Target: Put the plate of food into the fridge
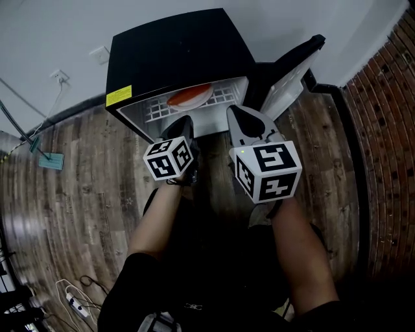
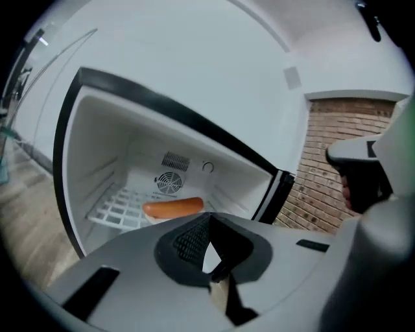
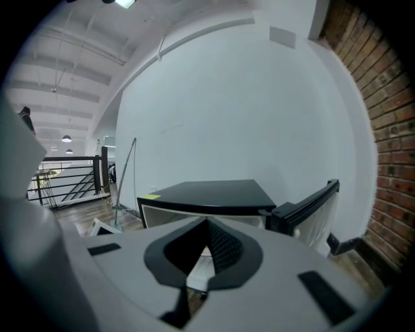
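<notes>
Inside the open mini fridge [image 1: 175, 52], the plate of food [image 1: 189, 96] is sitting on the wire shelf [image 2: 120, 211], so left gripper [image 1: 185, 122] and right gripper [image 1: 237, 113] are hovering outside, jaws closed empty, door [image 1: 292, 74] likely next.

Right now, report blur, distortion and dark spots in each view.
Head view: wooden floor smears towards the left edge; the person's lap is nearly black. Left gripper view: fisheye with black corners, fridge interior bright, sausage sharp. Right gripper view: fisheye curves the brick wall; a ceiling lamp glares at the top.
</notes>
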A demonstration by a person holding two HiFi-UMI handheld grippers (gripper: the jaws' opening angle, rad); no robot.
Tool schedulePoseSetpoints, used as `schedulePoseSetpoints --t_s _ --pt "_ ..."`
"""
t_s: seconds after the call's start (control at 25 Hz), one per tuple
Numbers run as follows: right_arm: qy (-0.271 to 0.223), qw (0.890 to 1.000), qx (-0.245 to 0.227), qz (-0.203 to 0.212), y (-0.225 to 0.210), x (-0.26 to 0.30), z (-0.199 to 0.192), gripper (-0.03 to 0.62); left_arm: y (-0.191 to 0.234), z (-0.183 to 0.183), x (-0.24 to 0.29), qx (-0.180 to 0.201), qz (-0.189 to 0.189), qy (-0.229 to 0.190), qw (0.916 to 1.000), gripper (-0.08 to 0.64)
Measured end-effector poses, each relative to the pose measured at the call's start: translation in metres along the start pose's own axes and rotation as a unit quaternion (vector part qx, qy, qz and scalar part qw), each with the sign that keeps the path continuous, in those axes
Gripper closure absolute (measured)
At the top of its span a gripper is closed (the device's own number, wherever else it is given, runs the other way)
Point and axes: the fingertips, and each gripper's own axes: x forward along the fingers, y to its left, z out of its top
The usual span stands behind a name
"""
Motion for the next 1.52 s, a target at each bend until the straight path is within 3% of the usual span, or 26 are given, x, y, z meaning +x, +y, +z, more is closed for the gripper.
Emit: schedulePoseSetpoints --t_s 0.16,0.24,0.48,0.68,0.88,1.0,1.12,1.24,1.52 --pt "-0.01 1.0 0.011 -0.007 -0.007 0.002 0.006 0.578 -0.027 0.028 -0.022 0.073 -0.021 -0.023 0.9968 0.563" --pt "-0.014 1.0 0.014 -0.009 -0.008 0.005 0.007 0.578 -0.036 0.042 -0.034 0.089 -0.024 -0.033 0.9952 0.563" --pt "-0.024 0.999 0.026 -0.016 -0.009 0.007 0.008 0.578 -0.065 0.061 -0.058 0.102 -0.039 -0.025 0.9937 0.563" --pt "-0.047 0.999 -0.015 -0.014 -0.013 0.001 0.012 0.578 -0.077 0.087 -0.064 0.112 -0.045 -0.034 0.9921 0.563" --pt "-0.089 0.996 -0.002 -0.028 -0.047 0.012 0.045 0.578 -0.085 0.131 -0.061 0.125 -0.035 -0.044 0.9906 0.563" --pt "-0.096 0.993 -0.035 -0.066 -0.076 -0.004 0.063 0.578 -0.103 0.168 -0.067 0.115 -0.026 -0.036 0.9924 0.563" --pt "-0.093 0.988 -0.066 -0.102 -0.098 -0.036 0.114 0.578 -0.135 0.225 -0.08 0.125 -0.031 -0.028 0.9913 0.563" --pt "-0.082 0.989 -0.053 -0.113 -0.097 -0.07 0.193 0.578 -0.172 0.295 -0.106 0.124 -0.037 -0.026 0.9912 0.563" --pt "-0.07 0.994 -0.026 -0.084 -0.018 -0.15 0.397 0.578 -0.261 0.456 -0.203 0.089 -0.081 -0.01 0.9926 0.563"
